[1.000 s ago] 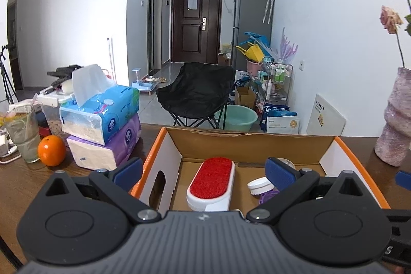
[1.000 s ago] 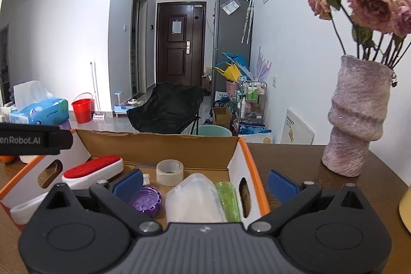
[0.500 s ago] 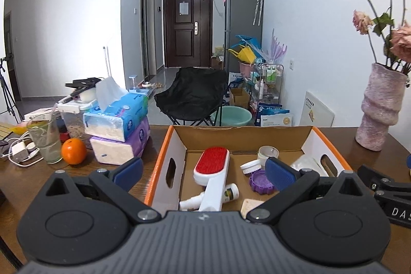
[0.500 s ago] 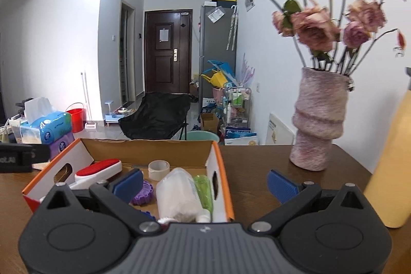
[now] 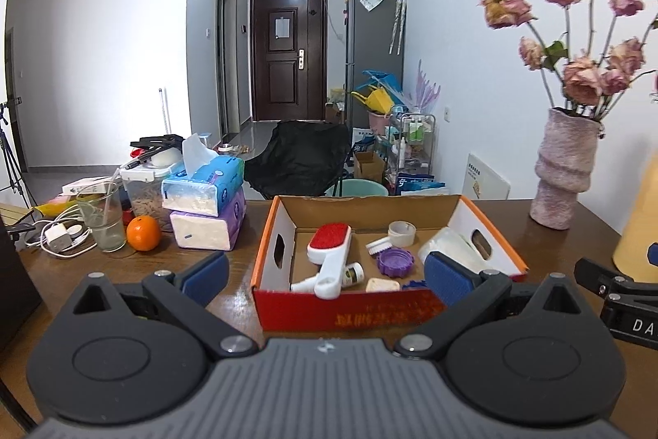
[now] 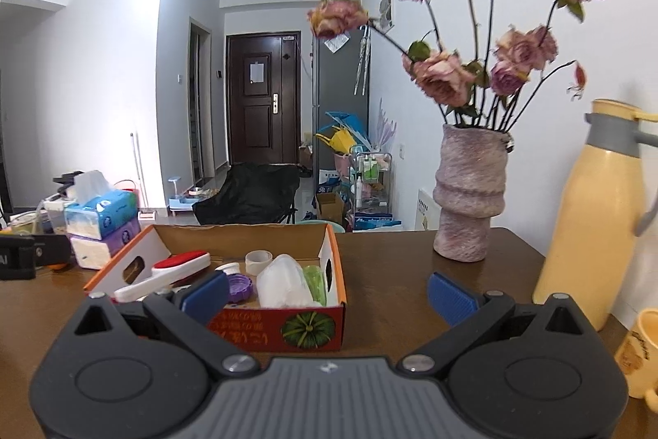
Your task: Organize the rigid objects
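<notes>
An orange-edged cardboard box [image 5: 349, 307] sits on the brown table and also shows in the right wrist view [image 6: 271, 328]. It holds a red and white lint brush [image 5: 329, 254], a tape roll [image 5: 401, 232], a purple lid [image 5: 395, 261], a small white bottle [image 5: 353, 273] and a clear plastic container [image 6: 283, 280]. My left gripper [image 5: 327, 276] is open and empty, in front of the box. My right gripper [image 6: 327, 295] is open and empty, near the box's right front corner.
Stacked tissue packs [image 5: 205, 204], an orange [image 5: 142, 233], a glass [image 5: 103, 221] and a charger with cables [image 5: 57, 237] stand to the left. A pink vase of dried roses [image 6: 469, 196], a yellow flask [image 6: 592, 217] and a yellow mug [image 6: 641, 352] stand to the right.
Both grippers have pulled back from over the box towards the near side of the table. The whole box now shows in front of them. Both stay open.
</notes>
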`<state>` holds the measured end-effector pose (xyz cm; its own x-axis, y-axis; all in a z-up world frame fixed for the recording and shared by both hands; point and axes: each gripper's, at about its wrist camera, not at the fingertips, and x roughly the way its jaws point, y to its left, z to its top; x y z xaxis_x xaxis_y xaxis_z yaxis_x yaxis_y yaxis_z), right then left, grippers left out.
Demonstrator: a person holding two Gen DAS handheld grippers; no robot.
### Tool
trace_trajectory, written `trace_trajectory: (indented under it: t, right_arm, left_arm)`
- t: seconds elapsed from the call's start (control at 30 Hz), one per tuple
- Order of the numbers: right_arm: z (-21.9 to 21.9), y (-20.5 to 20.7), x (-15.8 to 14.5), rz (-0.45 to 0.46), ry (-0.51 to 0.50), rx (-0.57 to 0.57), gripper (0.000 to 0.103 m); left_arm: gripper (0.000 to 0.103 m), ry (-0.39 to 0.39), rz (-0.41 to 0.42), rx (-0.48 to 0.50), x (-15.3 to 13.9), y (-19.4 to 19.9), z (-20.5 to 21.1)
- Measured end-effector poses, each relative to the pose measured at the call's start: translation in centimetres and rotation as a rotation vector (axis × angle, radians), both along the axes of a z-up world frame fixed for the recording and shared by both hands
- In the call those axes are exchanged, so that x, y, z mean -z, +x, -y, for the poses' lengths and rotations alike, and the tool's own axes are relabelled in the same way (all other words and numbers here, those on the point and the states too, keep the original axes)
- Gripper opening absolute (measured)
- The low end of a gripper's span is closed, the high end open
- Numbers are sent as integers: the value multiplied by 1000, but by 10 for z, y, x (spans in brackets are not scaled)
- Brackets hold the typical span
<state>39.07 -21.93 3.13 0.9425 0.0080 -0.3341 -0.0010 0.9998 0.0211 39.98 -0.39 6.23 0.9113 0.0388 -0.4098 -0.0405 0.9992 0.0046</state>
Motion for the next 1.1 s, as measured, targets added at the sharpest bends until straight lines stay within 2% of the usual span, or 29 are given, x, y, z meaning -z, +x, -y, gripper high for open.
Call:
trace_trajectory:
  t: [0.5,0.87,1.1]
  right_arm:
    - [13,-163,-33,107,10,-17,103]
    - [18,-281,-31,143,7,-25,103]
    - [15,-339,-21,149,-6,-24,103]
  left_arm:
    - [103,11,49,16,-17,-153,-1]
    - [103,11,72,30,-11,-264,1]
    - [103,5,108,27,-4,-327,-4]
